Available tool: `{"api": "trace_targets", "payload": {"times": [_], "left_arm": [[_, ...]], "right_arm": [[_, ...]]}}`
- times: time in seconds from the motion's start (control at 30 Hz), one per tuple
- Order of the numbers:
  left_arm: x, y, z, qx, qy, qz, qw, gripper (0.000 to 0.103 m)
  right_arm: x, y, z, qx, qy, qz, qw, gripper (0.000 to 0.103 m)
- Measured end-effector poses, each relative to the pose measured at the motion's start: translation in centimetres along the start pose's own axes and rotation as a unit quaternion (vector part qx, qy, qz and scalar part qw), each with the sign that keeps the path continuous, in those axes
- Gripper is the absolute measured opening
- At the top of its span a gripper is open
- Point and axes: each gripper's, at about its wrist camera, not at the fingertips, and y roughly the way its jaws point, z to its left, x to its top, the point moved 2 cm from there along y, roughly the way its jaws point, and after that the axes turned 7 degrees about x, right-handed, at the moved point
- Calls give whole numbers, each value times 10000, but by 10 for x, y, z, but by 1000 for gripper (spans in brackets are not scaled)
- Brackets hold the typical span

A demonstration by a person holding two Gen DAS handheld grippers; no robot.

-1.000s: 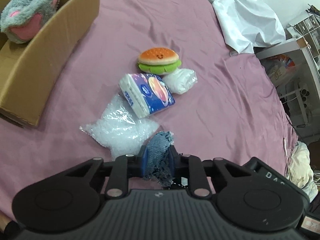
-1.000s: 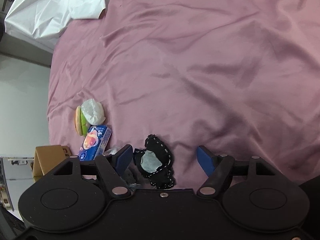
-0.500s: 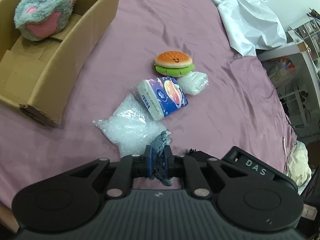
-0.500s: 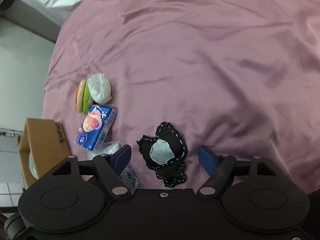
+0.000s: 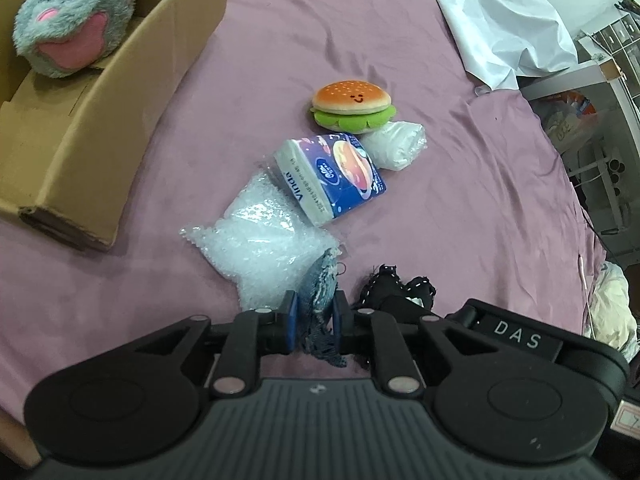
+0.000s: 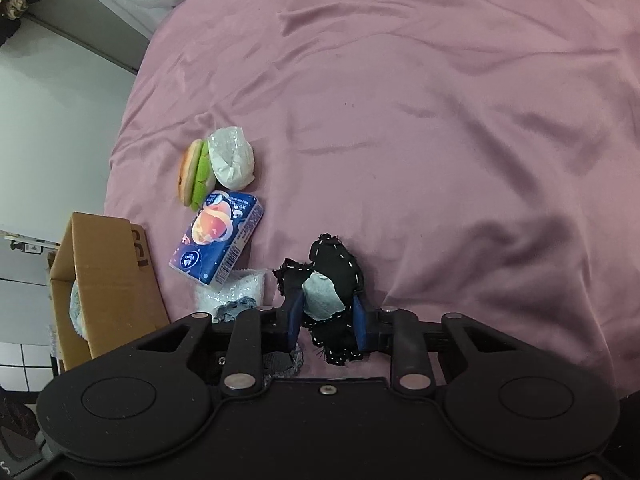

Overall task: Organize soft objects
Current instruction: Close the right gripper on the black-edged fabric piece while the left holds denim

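Observation:
My left gripper (image 5: 314, 312) is shut on a frayed denim scrap (image 5: 322, 280), just above the pink bedsheet (image 5: 460, 208). Right beside it, my right gripper (image 6: 326, 316) is closing its jaws. Its blue pads press on a black stitched cloth piece (image 6: 336, 256) with a grey patch. A burger plush (image 5: 352, 102), a white wrapped bundle (image 5: 396, 146), a blue tissue pack (image 5: 340, 178) and a clear bead bag (image 5: 256, 240) lie ahead. A grey and pink plush (image 5: 72, 28) sits in the cardboard box (image 5: 120, 92).
A white sheet (image 5: 500, 12) is crumpled at the far edge of the bed. Shelving and clutter (image 5: 592, 112) stand beyond the right bed edge. In the right wrist view, the wide pink sheet (image 6: 440, 140) stretches ahead and the box (image 6: 108, 264) stands at the left.
The right gripper's jaws have closed from wide apart onto the black cloth piece, and its view has rolled a little. The left gripper keeps its grip on the denim scrap.

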Motion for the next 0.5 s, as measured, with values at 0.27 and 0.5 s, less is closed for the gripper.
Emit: {"api": "trace_targets", "payload": {"times": [0.27,0.5], "left_arm": [[0,-1,-4,87,52,-105,9999,14],[-1,-21,-5,143,90,-365,9992,14]], "right_arm": [[1,-2,3,29,-70,-133,9999,26],[-2,-13,13,83,-405,-372,9985,26]]}}
